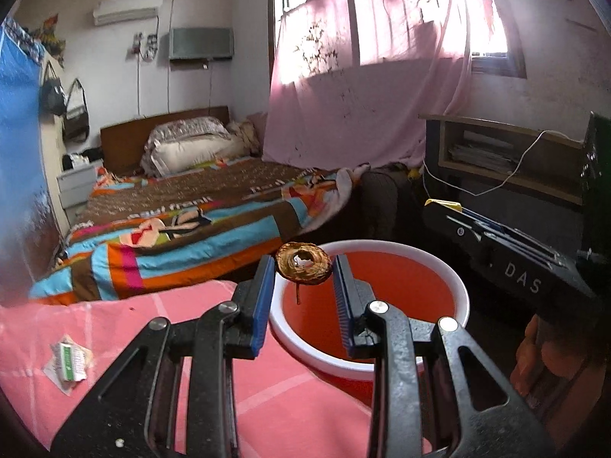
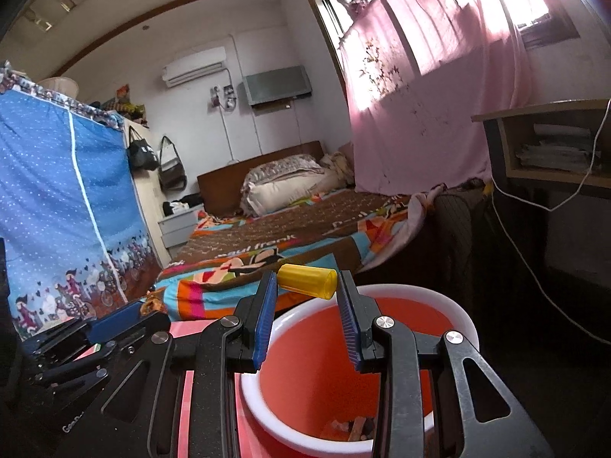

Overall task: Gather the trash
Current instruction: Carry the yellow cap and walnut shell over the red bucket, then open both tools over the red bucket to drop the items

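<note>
Left gripper (image 1: 303, 267) clamps a browned apple core (image 1: 303, 264) over the red bin (image 1: 464, 297); right gripper (image 2: 307, 280) grips a yellow cap (image 2: 307, 280) above that bin's rim; crumpled wrapper (image 1: 68, 362) lies on the pink bench cloth (image 1: 160, 305), print illegible; the other gripper's body reads "DAS"; bedspread (image 2: 267, 248) reads "paul frank".

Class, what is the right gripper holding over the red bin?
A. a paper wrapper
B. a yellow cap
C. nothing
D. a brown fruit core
B: the right gripper pinches a yellow cap between its blue pads, just above the bin.
</note>
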Available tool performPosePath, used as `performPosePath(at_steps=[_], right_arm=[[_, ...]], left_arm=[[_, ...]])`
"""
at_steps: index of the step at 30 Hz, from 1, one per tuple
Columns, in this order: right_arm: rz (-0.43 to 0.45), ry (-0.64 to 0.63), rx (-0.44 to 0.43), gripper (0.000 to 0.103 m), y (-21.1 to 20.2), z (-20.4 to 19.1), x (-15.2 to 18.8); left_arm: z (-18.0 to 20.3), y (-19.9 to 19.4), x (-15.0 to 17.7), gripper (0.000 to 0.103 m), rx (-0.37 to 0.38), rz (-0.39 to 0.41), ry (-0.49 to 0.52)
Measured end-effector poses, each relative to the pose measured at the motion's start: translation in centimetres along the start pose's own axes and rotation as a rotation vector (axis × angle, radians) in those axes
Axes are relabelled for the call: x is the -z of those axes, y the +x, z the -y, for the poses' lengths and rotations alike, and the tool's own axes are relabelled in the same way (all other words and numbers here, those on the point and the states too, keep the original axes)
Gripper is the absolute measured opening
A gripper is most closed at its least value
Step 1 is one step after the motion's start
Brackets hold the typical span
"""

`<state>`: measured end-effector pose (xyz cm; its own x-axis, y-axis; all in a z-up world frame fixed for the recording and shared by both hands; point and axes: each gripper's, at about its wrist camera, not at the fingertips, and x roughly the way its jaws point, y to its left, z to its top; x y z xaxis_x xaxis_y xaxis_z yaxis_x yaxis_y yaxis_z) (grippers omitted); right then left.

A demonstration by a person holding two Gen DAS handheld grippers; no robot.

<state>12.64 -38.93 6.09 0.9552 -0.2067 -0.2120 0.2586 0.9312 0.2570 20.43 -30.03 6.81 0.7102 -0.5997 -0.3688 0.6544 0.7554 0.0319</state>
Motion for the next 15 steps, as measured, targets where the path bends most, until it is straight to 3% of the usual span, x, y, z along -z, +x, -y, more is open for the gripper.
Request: performPosePath(at_steps=[8, 15], right_arm=[[-0.062, 0.03, 0.036, 0.03, 1.1, 1.1, 0.2], [-0.113, 0.067, 0.067, 0.03, 1.8, 2.3, 0.5]], left_arm=[[-0.4, 2.4, -0.1, 0.039, 0.059, -0.081, -0.09], [-1.4, 3.8, 0.4, 0.052, 0.083, -0.138, -0.192]])
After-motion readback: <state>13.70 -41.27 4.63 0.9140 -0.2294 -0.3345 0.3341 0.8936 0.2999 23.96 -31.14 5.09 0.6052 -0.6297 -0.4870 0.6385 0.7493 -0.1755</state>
